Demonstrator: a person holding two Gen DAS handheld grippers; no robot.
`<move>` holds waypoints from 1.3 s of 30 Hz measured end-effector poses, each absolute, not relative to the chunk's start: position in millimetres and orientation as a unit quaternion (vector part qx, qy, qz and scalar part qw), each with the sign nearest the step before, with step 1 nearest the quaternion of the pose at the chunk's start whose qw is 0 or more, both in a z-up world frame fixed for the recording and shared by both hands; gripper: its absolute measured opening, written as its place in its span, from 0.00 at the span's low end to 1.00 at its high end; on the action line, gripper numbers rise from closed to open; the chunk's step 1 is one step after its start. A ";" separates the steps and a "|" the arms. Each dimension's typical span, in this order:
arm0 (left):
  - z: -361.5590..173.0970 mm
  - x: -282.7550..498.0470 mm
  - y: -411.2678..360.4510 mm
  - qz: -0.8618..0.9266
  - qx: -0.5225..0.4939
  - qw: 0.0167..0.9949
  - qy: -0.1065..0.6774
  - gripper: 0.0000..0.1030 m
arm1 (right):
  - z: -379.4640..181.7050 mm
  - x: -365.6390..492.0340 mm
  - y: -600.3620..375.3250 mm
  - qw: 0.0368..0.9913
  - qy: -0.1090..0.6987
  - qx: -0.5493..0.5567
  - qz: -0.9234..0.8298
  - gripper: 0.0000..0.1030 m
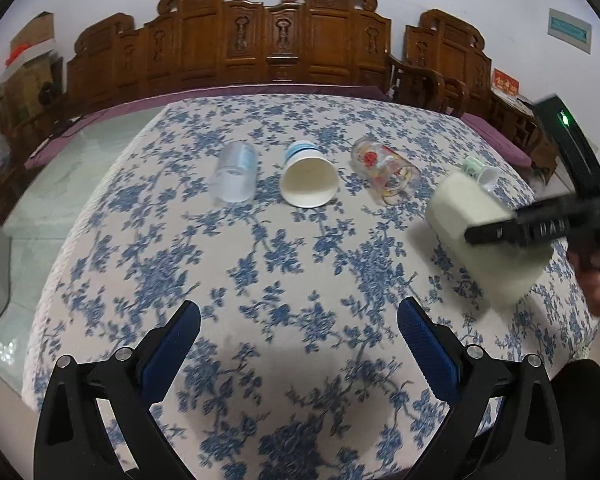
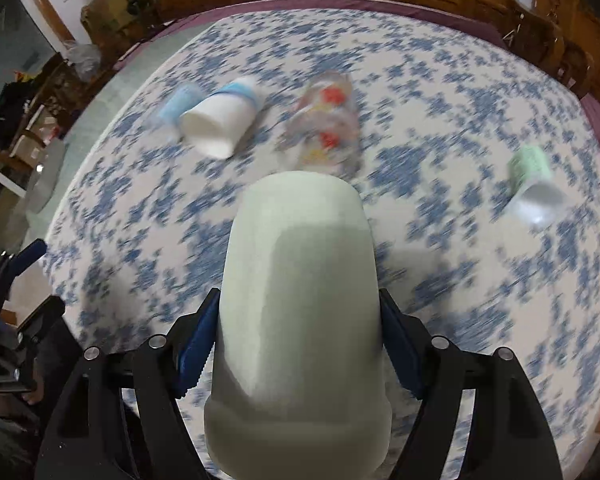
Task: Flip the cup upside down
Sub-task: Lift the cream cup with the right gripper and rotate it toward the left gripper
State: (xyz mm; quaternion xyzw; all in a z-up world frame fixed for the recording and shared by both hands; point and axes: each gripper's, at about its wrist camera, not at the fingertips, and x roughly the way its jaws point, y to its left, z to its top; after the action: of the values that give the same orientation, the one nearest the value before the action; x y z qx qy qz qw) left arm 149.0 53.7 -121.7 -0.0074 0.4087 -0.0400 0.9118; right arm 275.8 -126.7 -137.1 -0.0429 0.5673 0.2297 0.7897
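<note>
One pale green cup (image 2: 300, 312) is pinched at its sides by the right tongs (image 2: 300, 344) and held in the air above the floral desk (image 1: 260, 264), so the flip looks under way. Its long axis runs forward along the fingers, closed base pointing away toward the lying cups, rim nearest the camera. Next comes turning it rim-down and setting it on the cloth; the left tongs (image 1: 300, 344) hang spread and empty.
</note>
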 end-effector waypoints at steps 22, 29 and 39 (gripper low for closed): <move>-110.8 149.9 58.3 -0.026 0.002 0.908 0.418 0.92 | -120.7 232.5 -107.2 0.842 0.485 -0.023 0.235 0.76; -105.7 166.6 30.1 -0.049 -0.001 0.903 0.427 0.92 | -98.4 200.2 -175.5 0.901 0.395 -0.005 0.178 0.90; -113.7 203.4 -13.6 -0.074 -0.039 0.878 0.471 0.92 | -128.5 179.2 -221.1 0.920 0.372 -0.016 0.125 0.97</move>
State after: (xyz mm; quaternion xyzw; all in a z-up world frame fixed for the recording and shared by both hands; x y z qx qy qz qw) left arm 203.4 -13.6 -113.7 -0.0387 0.4713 -0.0736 0.8781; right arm 179.2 -221.1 -128.5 -0.0158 0.3715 0.1250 0.9198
